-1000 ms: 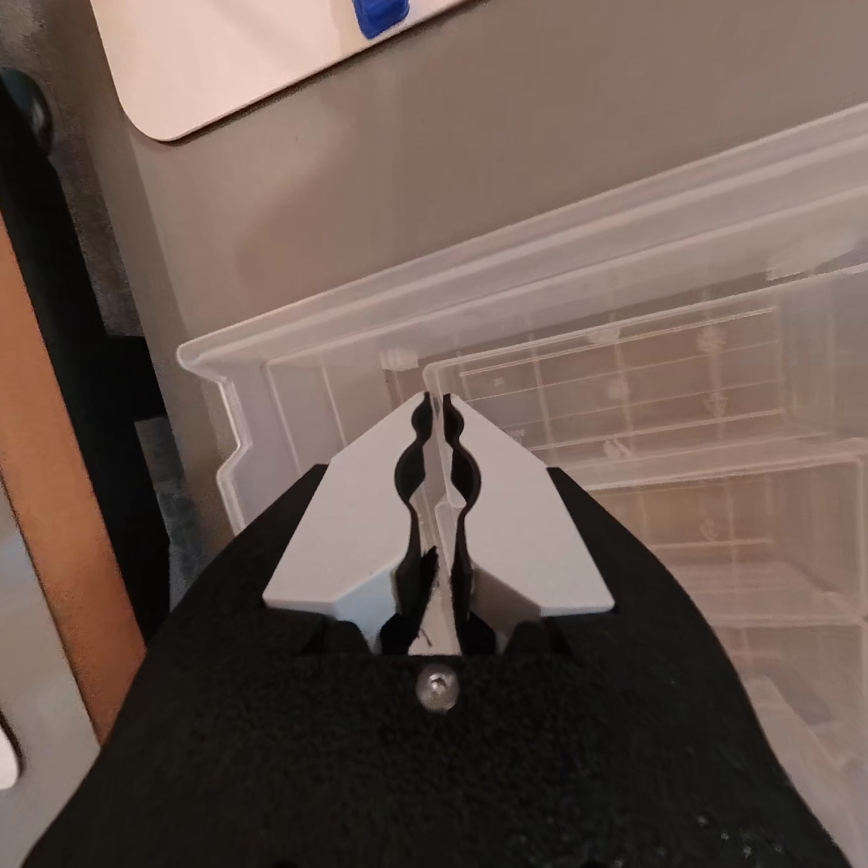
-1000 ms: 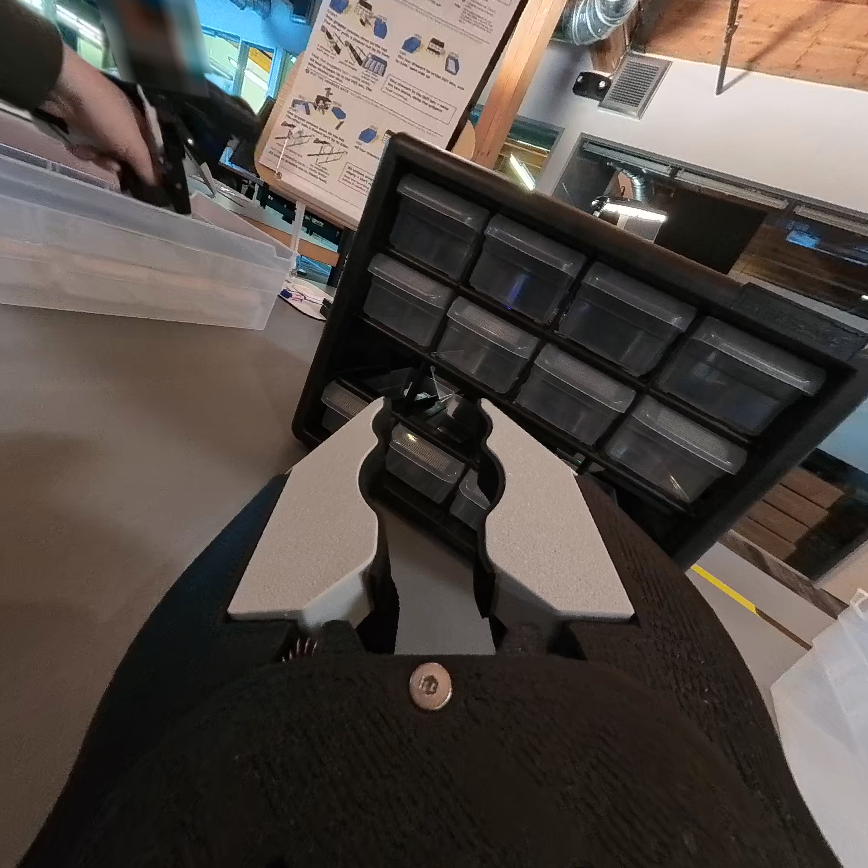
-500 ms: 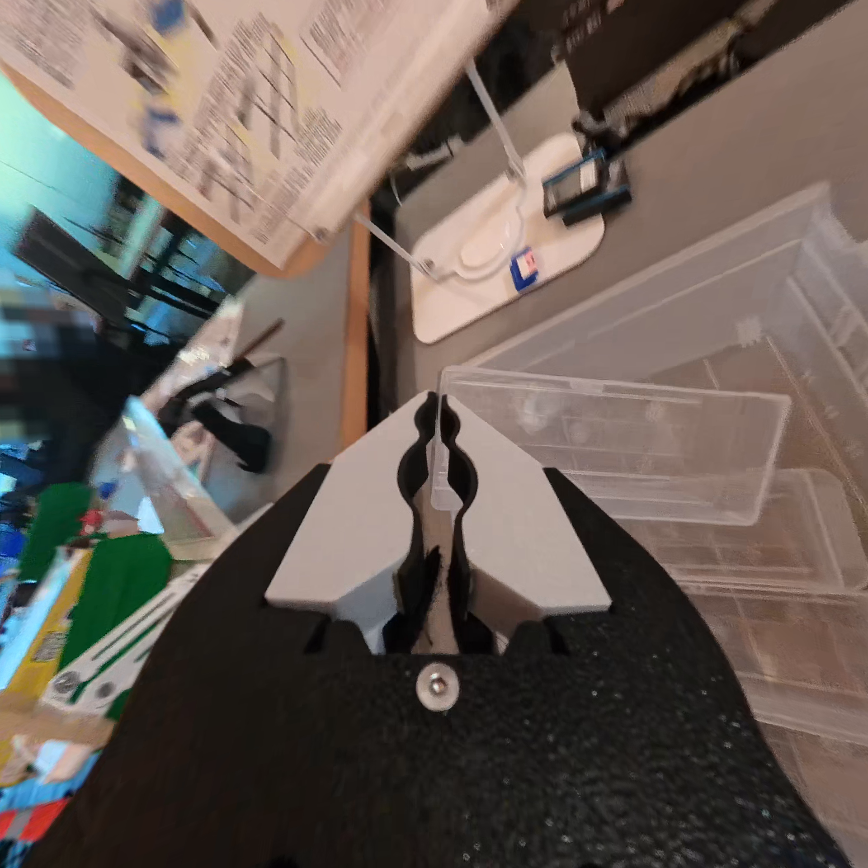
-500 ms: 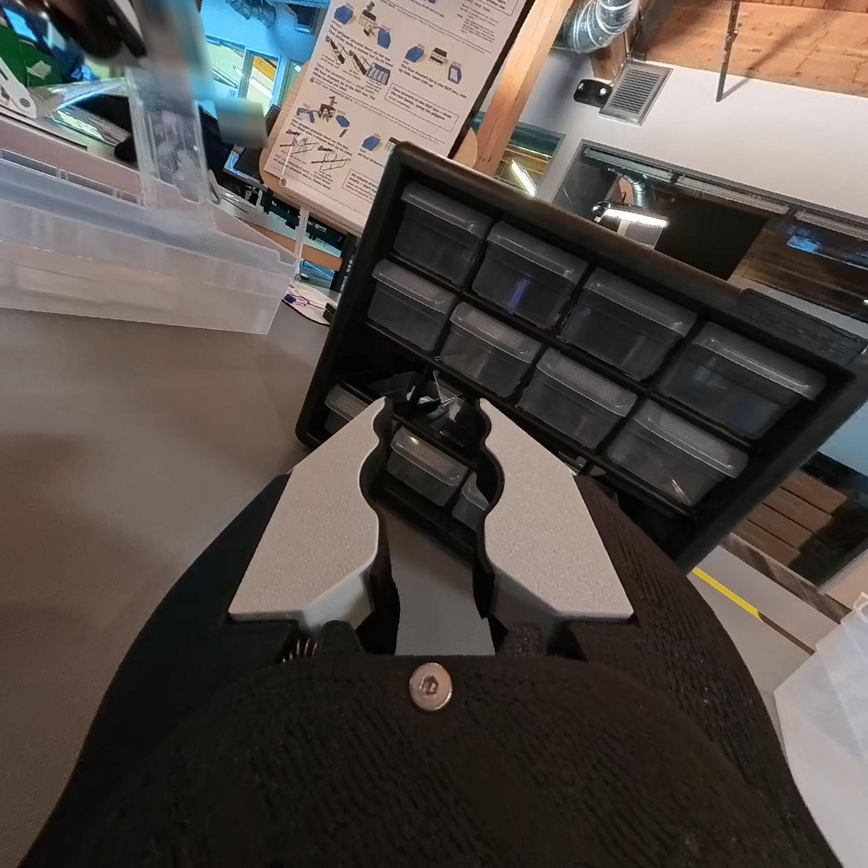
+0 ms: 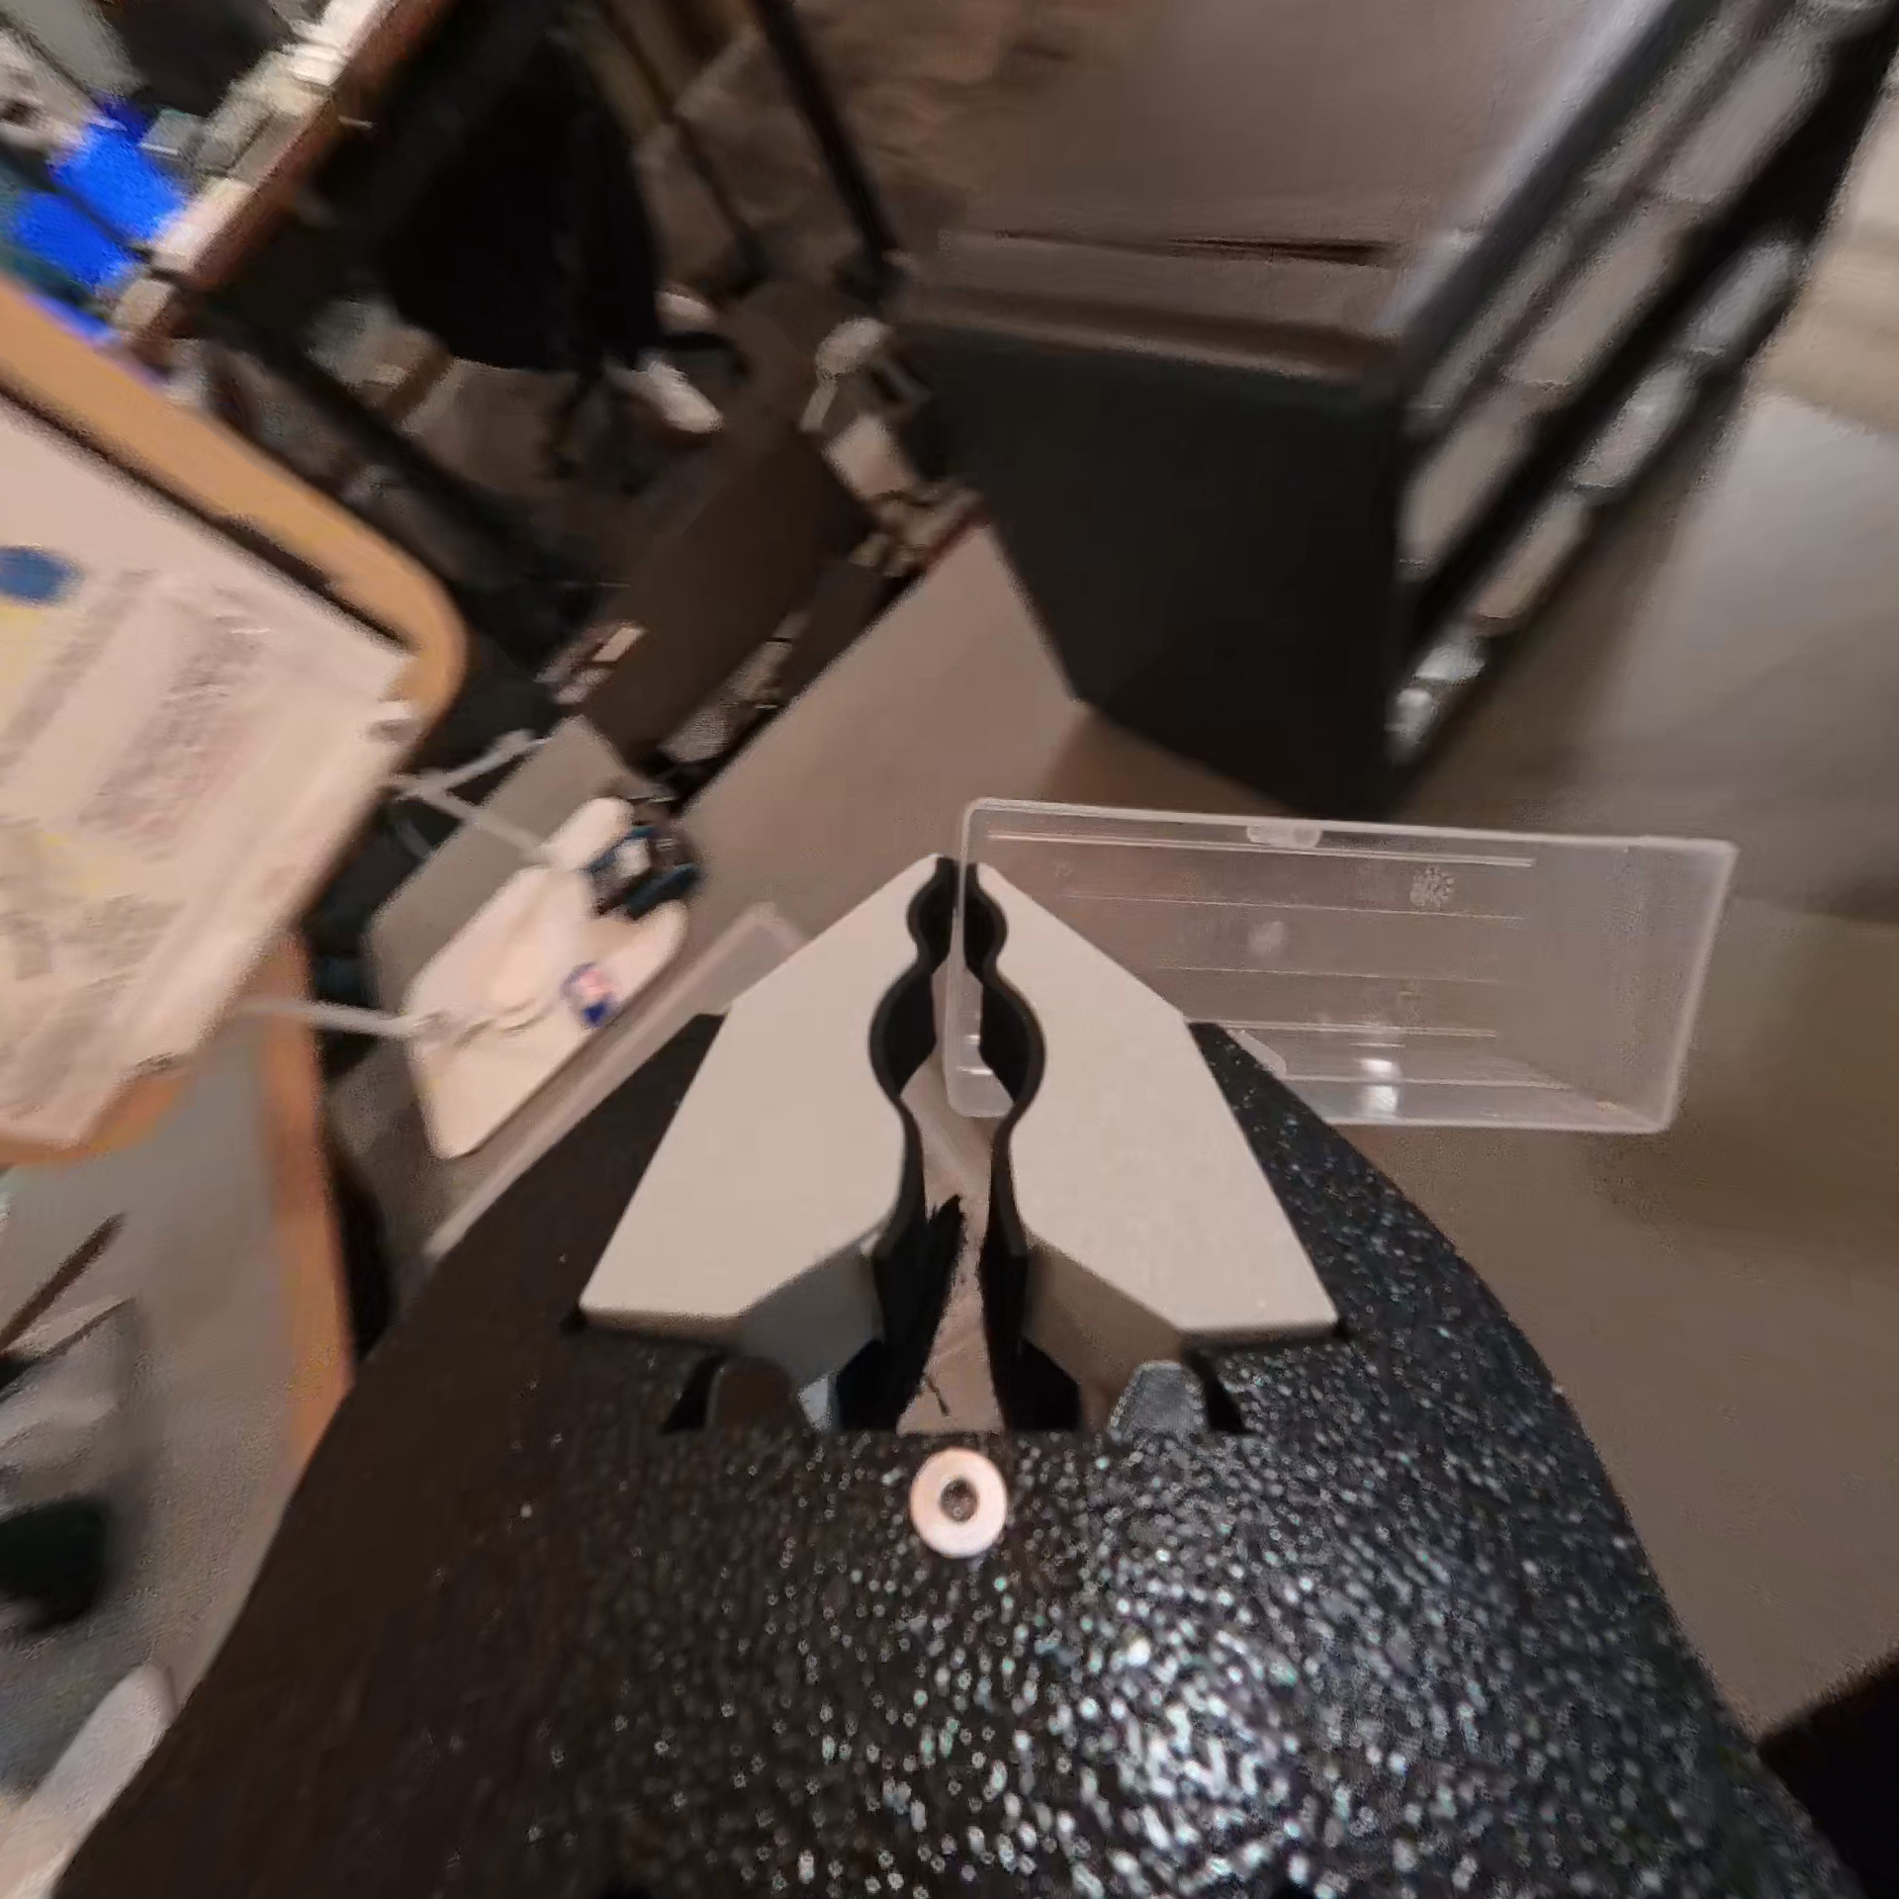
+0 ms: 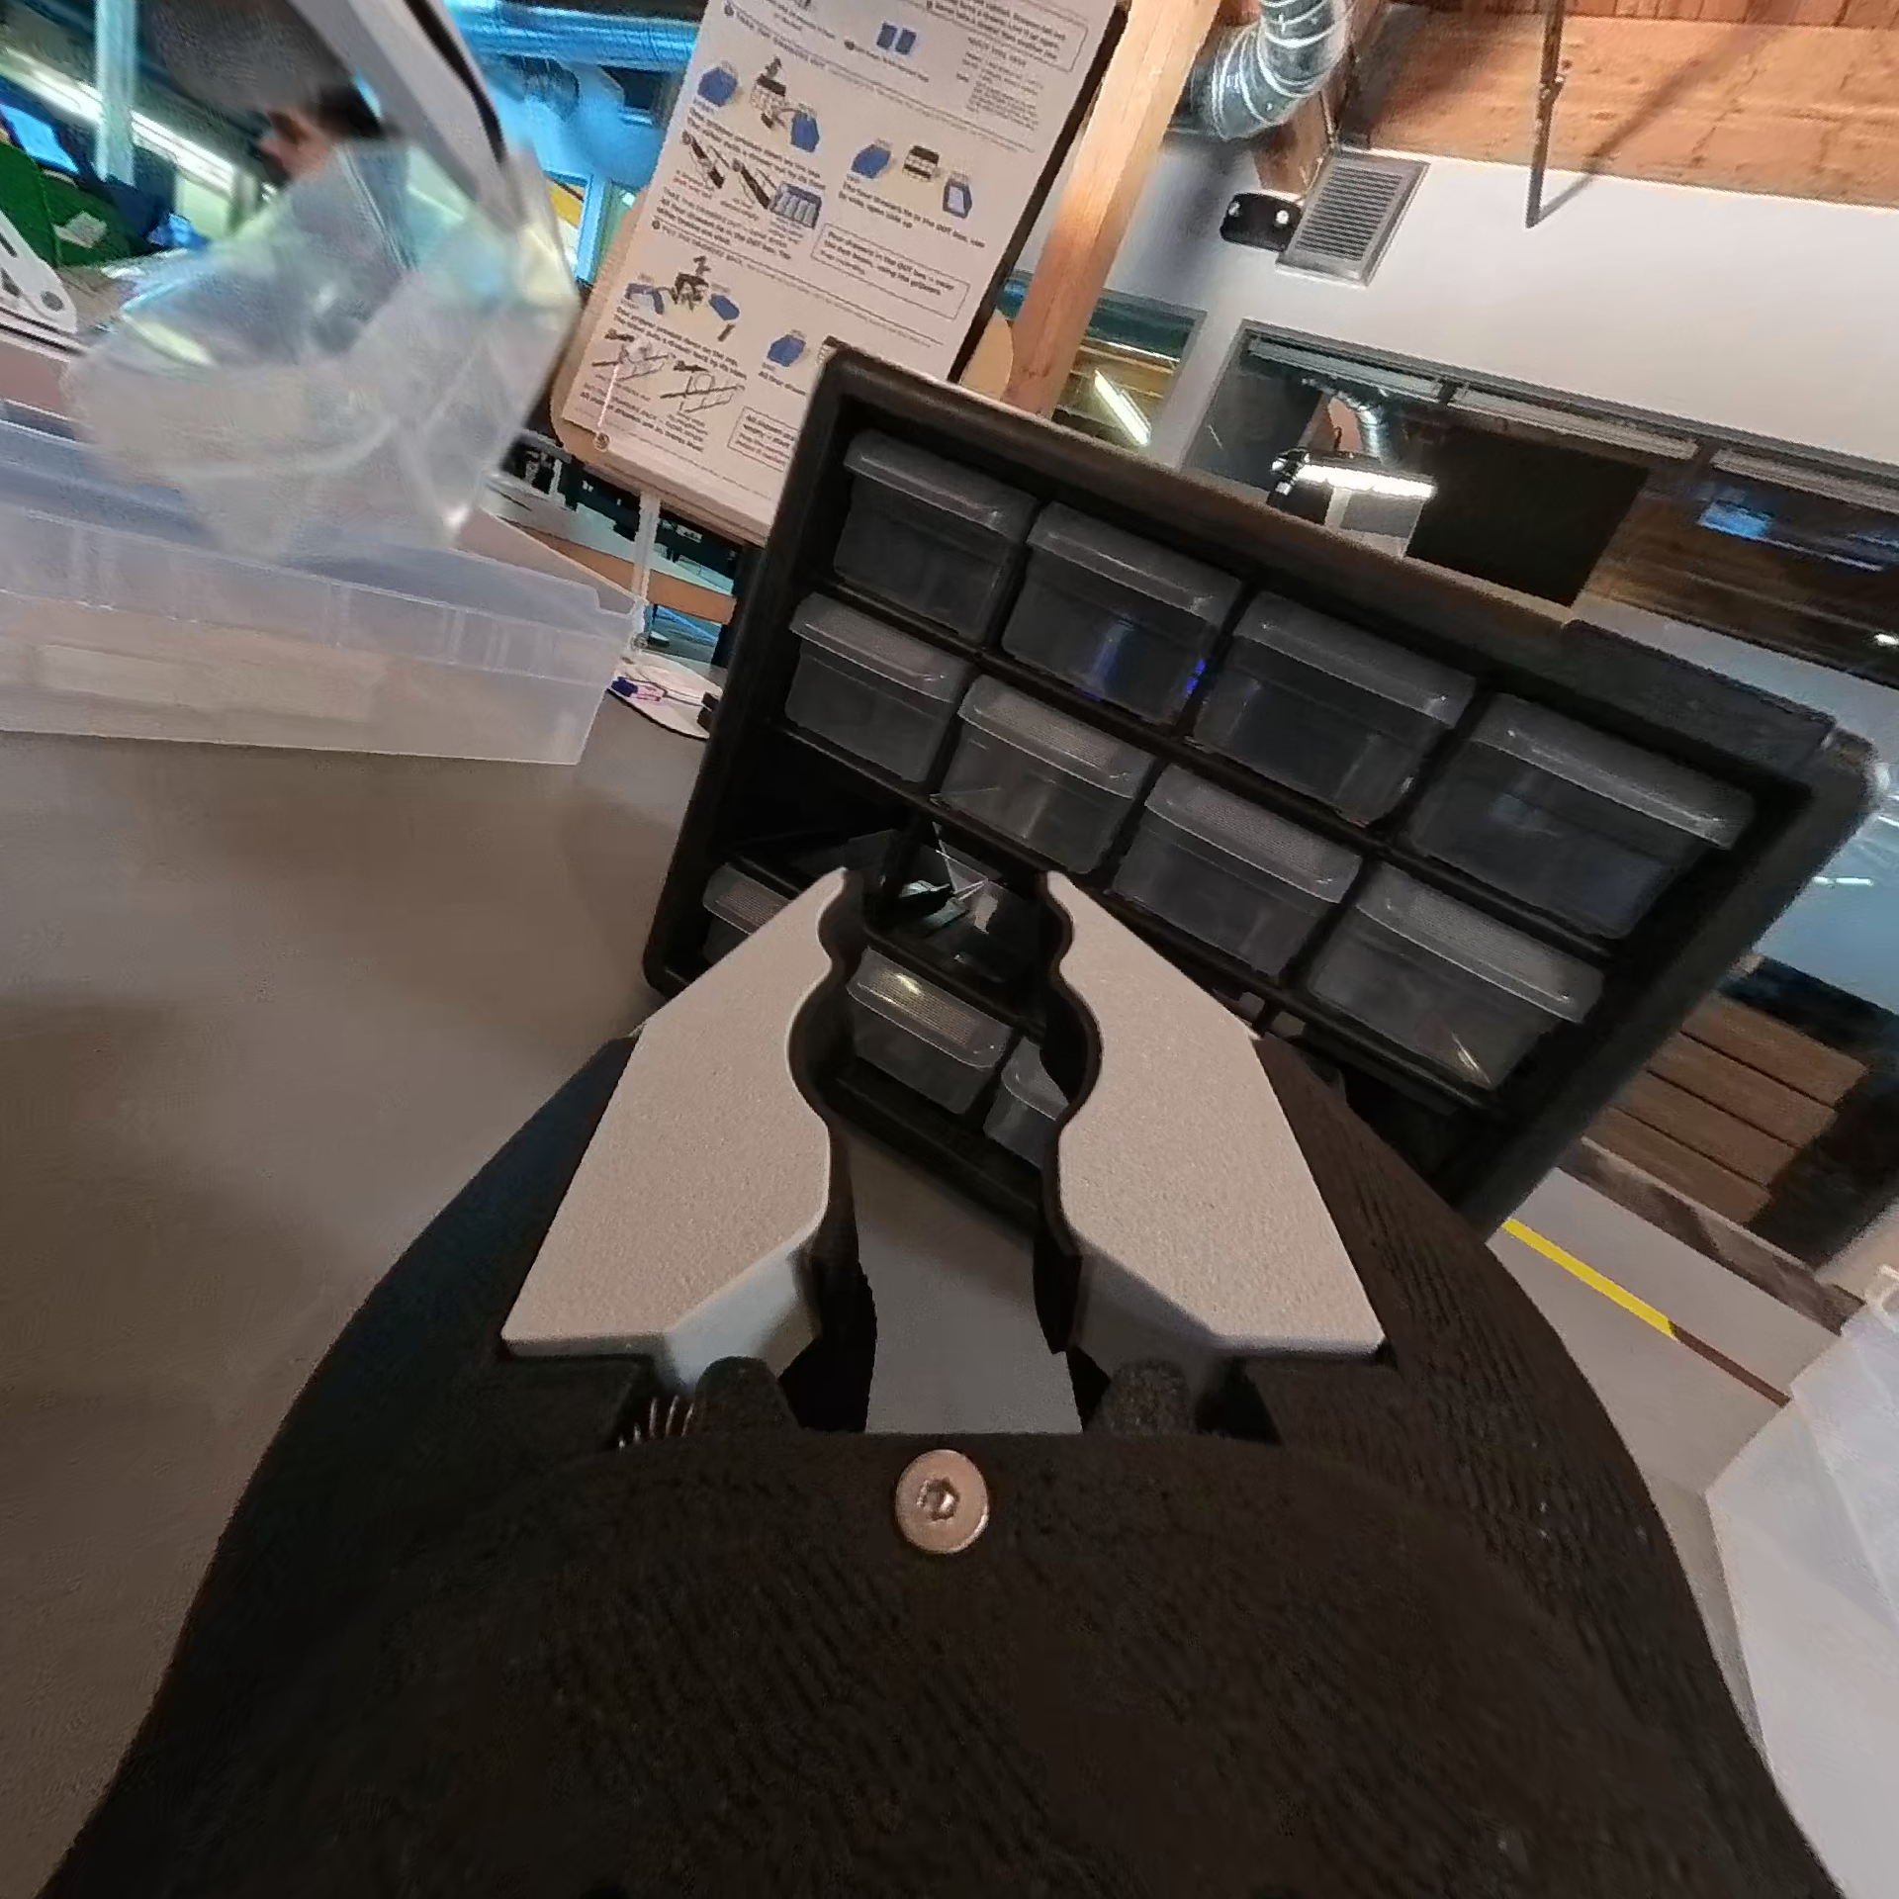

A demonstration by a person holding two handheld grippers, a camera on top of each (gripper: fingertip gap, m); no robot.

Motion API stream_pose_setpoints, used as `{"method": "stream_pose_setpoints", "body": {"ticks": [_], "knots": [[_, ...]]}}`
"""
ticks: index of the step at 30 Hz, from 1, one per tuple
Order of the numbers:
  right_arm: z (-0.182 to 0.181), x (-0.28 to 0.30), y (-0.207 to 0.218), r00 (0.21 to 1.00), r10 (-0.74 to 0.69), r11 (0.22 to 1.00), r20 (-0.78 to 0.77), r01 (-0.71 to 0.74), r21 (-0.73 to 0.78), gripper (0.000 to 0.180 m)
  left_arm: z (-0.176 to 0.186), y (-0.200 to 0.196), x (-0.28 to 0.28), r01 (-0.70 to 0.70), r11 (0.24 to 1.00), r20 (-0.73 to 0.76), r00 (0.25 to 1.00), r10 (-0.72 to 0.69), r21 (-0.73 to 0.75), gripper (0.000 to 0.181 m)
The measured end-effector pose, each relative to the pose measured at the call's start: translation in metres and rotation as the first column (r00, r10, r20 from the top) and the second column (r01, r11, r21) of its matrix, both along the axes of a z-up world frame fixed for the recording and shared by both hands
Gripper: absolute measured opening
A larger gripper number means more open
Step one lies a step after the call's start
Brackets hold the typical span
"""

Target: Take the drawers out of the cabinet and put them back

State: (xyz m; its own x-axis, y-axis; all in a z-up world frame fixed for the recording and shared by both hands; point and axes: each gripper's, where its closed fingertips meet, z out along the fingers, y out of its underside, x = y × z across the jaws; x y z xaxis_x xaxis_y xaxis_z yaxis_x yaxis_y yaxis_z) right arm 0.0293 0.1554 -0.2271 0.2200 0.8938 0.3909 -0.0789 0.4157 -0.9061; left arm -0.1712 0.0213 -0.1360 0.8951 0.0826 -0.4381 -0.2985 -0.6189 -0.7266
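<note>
In the left wrist view, a blurred poster board [image 5: 154,781] is seen far left of the fingers, with a white pad [image 5: 534,966] lying on the tabletop [image 5: 1747,719] just left of them. The left gripper [image 5: 956,873] is closed on the end wall of a clear drawer [image 5: 1336,966]: the thin wall is pinched between the two grey fingers [image 5: 802,1110], and the rest of the drawer is held out to the right of them, clear of the tabletop. Beyond the fingers and to their right, the black cabinet [image 5: 1213,575] is seen from its side, blurred, with rows of drawers along its right face.

In the right wrist view, a clear bin [image 6: 308,658] rests on the tabletop [image 6: 257,976] far left of the fingers, and above it the held drawer [image 6: 339,370] is seen as a blurred clear shape. A poster [image 6: 822,206] stands behind, above the fingers. The right gripper [image 6: 945,894] is parted moderately, and nothing is held between its fingers [image 6: 699,1130]. Straight ahead of the fingers stands the cabinet [image 6: 1541,637], tilted in the view, with clear drawers filling its upper rows. An empty slot [image 6: 812,822] is seen just left of the fingertips, in the third row; a dark cluttered opening lies between them. At the far right edge, part of a translucent box [image 6: 1819,1541] is seen.
</note>
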Motion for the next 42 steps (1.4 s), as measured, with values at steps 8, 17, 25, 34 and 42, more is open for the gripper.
{"method": "stream_pose_setpoints", "body": {"ticks": [8,17,25,34,42], "knots": [[0.001,0.001,0.002,1.0,-0.001,1.0,-0.005,0.001,-0.007,0.031,-0.108,0.046,0.093,0.164,0.978,0.313,0.942,-0.117,-0.126,0.0],[0.0,0.001,0.002,1.0,0.006,1.0,-0.003,-0.007,-0.014,0.033,-0.182,0.052,0.088,0.067,0.959,0.399,0.916,0.05,-0.274,0.0],[0.001,0.002,-0.003,1.0,-0.002,1.0,-0.005,0.002,-0.001,0.042,-0.187,0.061,0.09,0.044,0.991,0.454,0.891,0.021,-0.13,0.054],[-0.018,0.001,-0.075,0.952,0.22,0.97,0.211,-0.236,0.057,0.077,-0.108,0.033,0.085,0.039,0.894,0.411,0.878,-0.243,0.446,0.079],[-0.062,0.001,-0.096,0.852,0.37,0.897,0.37,-0.225,-0.38,0.108,-0.103,0.026,0.071,0.052,0.794,0.152,0.972,-0.181,0.606,0.064]]}}
